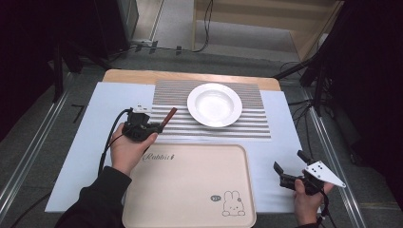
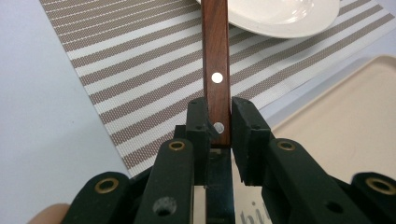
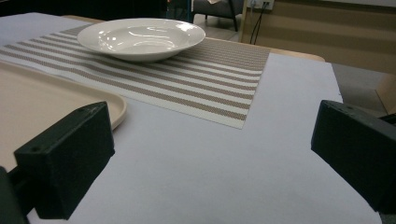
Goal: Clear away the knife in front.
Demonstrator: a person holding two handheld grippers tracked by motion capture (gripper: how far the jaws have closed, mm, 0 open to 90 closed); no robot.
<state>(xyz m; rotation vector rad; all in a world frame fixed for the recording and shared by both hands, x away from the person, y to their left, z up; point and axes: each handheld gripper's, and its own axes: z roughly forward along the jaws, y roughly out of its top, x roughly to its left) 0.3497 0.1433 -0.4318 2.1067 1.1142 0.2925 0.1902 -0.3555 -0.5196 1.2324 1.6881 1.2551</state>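
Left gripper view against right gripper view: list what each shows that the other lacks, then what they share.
Left gripper view alone: the left claw shut on a brown wooden handle with pale rivets. Right gripper view alone: the right claw open over white table cover, with floor and furniture beyond. Both: the white plate on the striped placemat, and part of the beige tray.

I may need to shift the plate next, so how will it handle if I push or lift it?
The plate looks like glazed ceramic: probably rigid, fairly heavy, breakable. Its glossy rim may slip in the jaws. It sits flat on the striped mat, so it's unlikely to tip or roll, though a push may drag the mat.
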